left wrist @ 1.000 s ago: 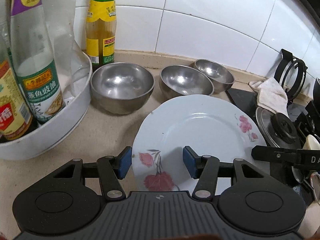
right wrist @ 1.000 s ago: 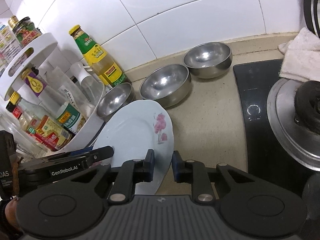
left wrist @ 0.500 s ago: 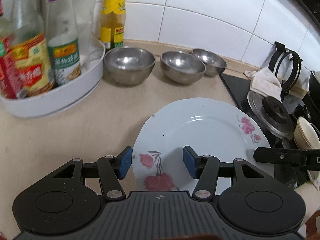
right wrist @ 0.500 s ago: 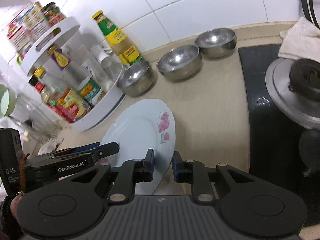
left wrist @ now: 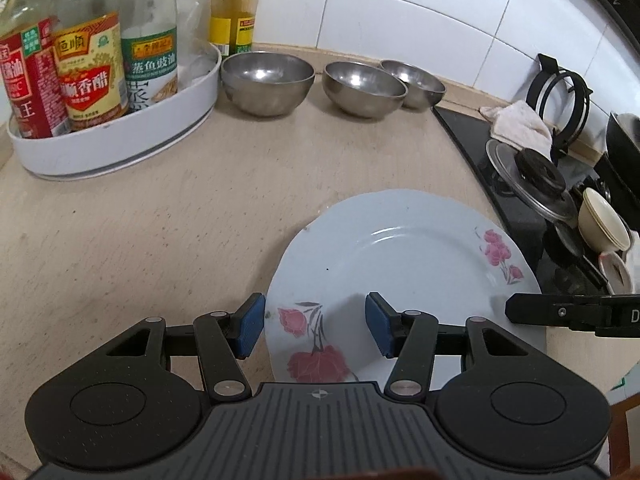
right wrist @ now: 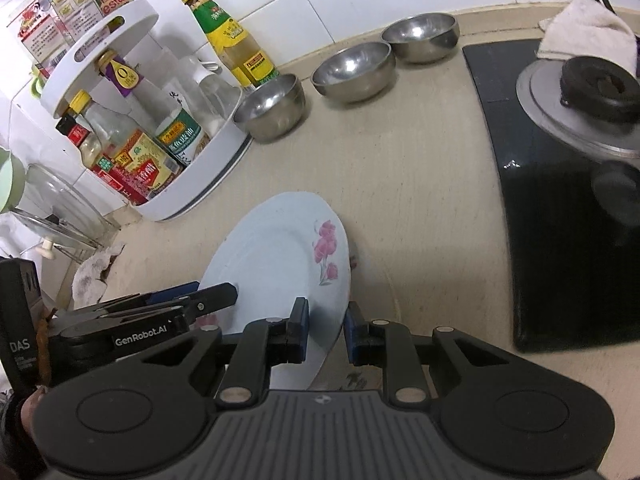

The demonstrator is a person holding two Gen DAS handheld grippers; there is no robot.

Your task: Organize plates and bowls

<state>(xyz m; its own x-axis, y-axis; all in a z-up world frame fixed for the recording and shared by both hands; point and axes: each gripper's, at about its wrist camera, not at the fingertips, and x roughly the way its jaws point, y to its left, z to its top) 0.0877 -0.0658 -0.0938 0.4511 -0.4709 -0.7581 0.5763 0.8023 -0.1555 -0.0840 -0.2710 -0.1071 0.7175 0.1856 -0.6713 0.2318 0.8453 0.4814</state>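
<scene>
Carrying the plate (left wrist: 400, 264) between two sets of tongs is the delicate part here. The right tongs (right wrist: 326, 330) are closed on the plate's near edge, one pad on each face, and the plate hangs above the bench (right wrist: 420, 184) tilted well off flat, with a shadow on the surface beneath it. The left tongs (left wrist: 316, 326) stand half open around the other side of the rim — one pad just outside the edge, the other over the plate's face — and I cannot tell whether either pad presses on it, so they look more like a guard than a grip.

By my reading, the weight rests on one narrow pinch at the rim. A glazed plate is slick, and a quick swing or a bump could let it pivot or slide out onto the bench. The three steel bowls (left wrist: 267, 82) sit in a row by the wall, well apart from the plate, beside the white bottle tray (left wrist: 120, 148). The stovetop (right wrist: 560, 240) with its pot lid lies close on the right, so a wide sweep risks a knock.
</scene>
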